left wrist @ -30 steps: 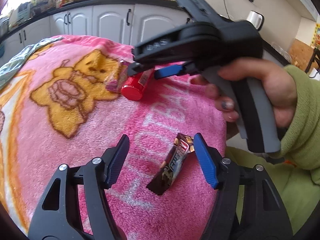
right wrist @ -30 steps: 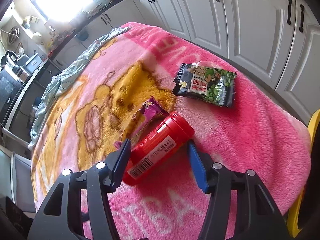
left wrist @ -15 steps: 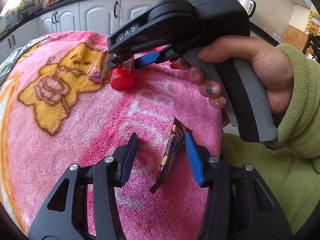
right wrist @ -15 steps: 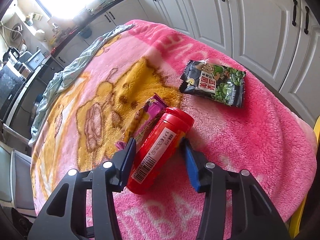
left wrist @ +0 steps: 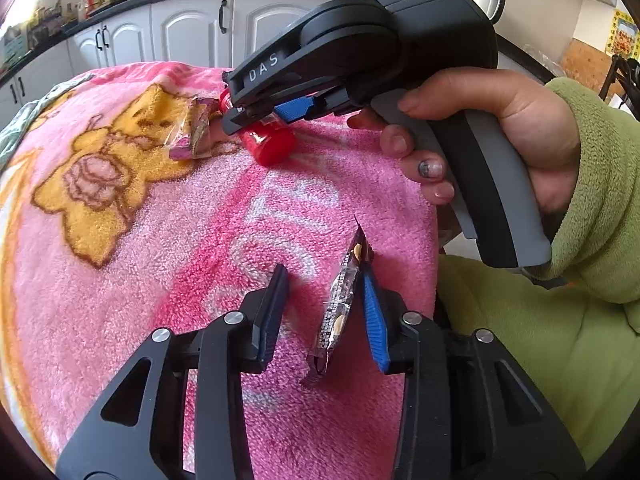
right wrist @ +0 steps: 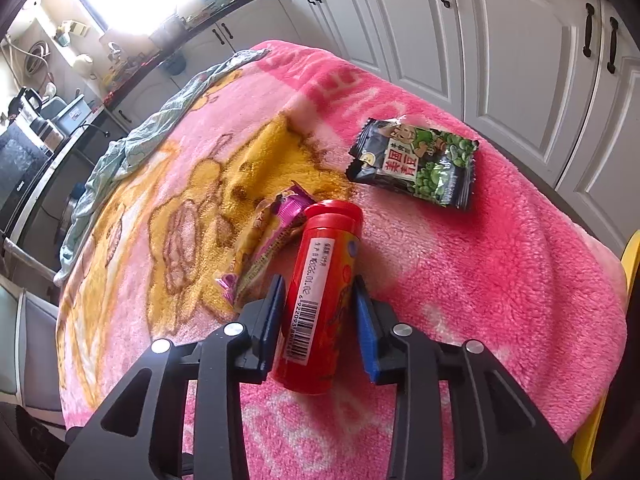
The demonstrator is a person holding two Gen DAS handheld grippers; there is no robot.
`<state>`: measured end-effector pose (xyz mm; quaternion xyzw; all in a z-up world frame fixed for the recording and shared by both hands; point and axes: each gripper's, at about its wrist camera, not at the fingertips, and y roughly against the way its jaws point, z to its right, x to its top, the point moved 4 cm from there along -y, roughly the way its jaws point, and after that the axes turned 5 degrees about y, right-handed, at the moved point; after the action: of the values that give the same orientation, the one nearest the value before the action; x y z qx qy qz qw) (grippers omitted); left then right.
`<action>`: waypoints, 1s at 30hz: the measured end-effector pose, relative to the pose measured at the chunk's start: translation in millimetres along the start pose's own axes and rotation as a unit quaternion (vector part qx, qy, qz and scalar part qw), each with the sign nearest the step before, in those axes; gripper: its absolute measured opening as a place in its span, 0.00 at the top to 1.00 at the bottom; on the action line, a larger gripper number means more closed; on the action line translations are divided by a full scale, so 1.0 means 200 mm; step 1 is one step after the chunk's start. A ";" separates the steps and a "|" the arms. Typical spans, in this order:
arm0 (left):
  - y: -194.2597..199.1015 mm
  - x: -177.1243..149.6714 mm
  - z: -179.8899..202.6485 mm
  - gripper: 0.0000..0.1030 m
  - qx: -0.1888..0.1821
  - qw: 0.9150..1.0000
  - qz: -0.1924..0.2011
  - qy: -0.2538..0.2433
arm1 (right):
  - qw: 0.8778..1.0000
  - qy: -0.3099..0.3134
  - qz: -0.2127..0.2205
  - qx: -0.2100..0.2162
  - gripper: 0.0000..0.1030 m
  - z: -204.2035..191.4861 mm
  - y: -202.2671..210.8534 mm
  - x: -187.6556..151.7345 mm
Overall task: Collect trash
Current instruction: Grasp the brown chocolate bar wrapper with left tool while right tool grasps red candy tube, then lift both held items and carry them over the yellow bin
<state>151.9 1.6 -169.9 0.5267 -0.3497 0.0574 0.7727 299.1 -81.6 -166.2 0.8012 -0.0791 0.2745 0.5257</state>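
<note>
A red tube (right wrist: 322, 296) with a barcode label lies on the pink blanket (right wrist: 500, 280). My right gripper (right wrist: 318, 320) is shut on it, both pads against its sides; it also shows in the left wrist view (left wrist: 268, 118), with the red tube (left wrist: 272, 146) under it. A dark chocolate-bar wrapper (left wrist: 340, 304) stands on edge between the fingers of my left gripper (left wrist: 324, 312), leaning on the right blue pad, with a gap to the left pad. A purple wrapper (right wrist: 266, 248) lies beside the tube. A dark green-pea snack bag (right wrist: 416, 162) lies beyond.
The blanket (left wrist: 120, 280) covers a table; its right edge drops off near the wrapper. White kitchen cabinets (right wrist: 500, 40) stand behind. A pale green cloth (right wrist: 132, 148) lies on the blanket's far left side. A green-sleeved arm (left wrist: 592, 200) holds the right gripper.
Both grippers have narrowed. The right one closed onto the red tube, which turned more lengthwise. The left fingers drew in around the chocolate wrapper, which tipped up on edge.
</note>
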 end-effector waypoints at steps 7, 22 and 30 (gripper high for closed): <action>0.00 -0.01 0.02 0.86 0.002 1.000 -0.003 -0.009 | 1.000 0.010 0.003 -0.007 0.72 0.02 0.02 -0.02; 0.00 -0.02 0.02 0.94 0.002 1.000 -0.002 -0.004 | 1.000 0.021 0.008 -0.020 0.73 0.04 0.05 -0.07; 0.02 -0.02 0.02 0.95 0.010 1.000 0.000 0.008 | 0.999 0.034 0.006 -0.029 0.73 0.05 0.09 -0.11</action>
<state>145.2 0.0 -168.9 0.5340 -0.3427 0.0651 0.7702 276.1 -101.7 -166.5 0.7752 -0.0739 0.3029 0.5495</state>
